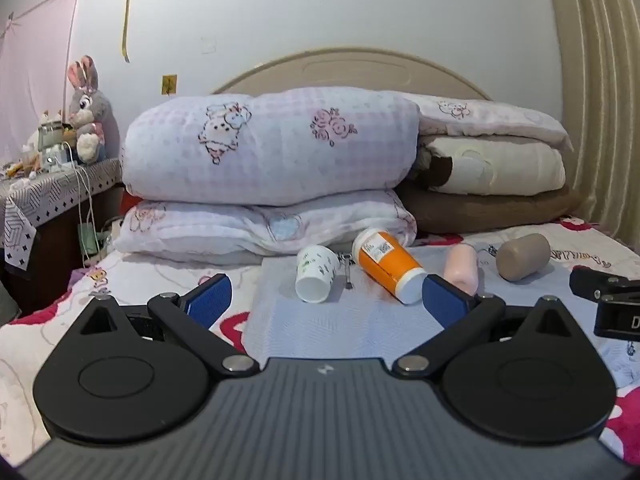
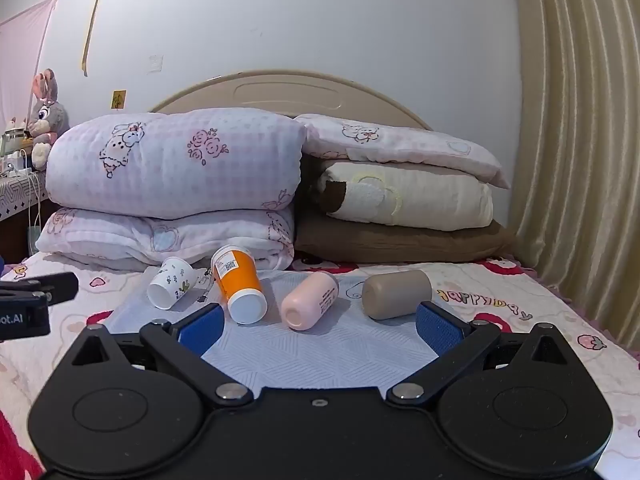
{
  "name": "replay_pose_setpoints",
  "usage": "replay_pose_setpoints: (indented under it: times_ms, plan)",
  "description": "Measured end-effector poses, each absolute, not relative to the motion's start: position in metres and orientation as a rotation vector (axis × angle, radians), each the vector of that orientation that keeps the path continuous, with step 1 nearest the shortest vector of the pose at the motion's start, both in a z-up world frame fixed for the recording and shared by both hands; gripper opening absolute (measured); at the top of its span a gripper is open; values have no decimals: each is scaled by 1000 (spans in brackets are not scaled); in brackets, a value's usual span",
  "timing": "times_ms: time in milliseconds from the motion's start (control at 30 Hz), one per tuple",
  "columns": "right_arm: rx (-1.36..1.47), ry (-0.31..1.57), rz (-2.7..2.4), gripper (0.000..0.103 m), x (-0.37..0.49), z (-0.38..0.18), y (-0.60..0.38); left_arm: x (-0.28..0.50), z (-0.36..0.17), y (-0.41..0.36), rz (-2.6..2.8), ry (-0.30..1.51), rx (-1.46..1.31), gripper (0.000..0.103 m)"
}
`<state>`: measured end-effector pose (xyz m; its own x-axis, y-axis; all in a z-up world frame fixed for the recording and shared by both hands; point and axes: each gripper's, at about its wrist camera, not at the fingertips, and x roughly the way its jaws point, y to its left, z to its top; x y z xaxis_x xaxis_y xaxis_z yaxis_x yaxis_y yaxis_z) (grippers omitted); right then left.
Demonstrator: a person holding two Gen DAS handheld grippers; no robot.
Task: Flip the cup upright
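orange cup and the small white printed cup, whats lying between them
A small metal clip-like item lies on the white cloth between the white printed cup and the orange cup, clearest in the left wrist view.

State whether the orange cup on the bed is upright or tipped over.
Tipped over. The orange cup lies on its side on the pale cloth, its white end facing the camera.
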<state>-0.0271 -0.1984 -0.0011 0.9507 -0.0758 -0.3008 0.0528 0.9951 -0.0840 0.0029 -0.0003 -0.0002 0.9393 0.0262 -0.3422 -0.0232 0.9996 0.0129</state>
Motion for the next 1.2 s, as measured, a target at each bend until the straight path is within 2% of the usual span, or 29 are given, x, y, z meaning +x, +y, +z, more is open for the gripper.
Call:
replay_pose_setpoints:
  times_ms: [33, 67, 500, 1200]
  plan:
    - [-71, 309, -66, 103, -27, 0, -199, 6, -1, 0, 29, 355, 11, 103]
    - [-67, 309, -66, 103, -27, 0, -199, -3, 0, -3, 17, 271, 27, 103]
    - [-65, 313, -61, 103, -25, -1, -199, 6, -6, 7, 13, 383, -38, 103]
    - [-66, 307, -84, 103, -26, 1, -202, 0, -3, 2, 8, 339, -6, 103]
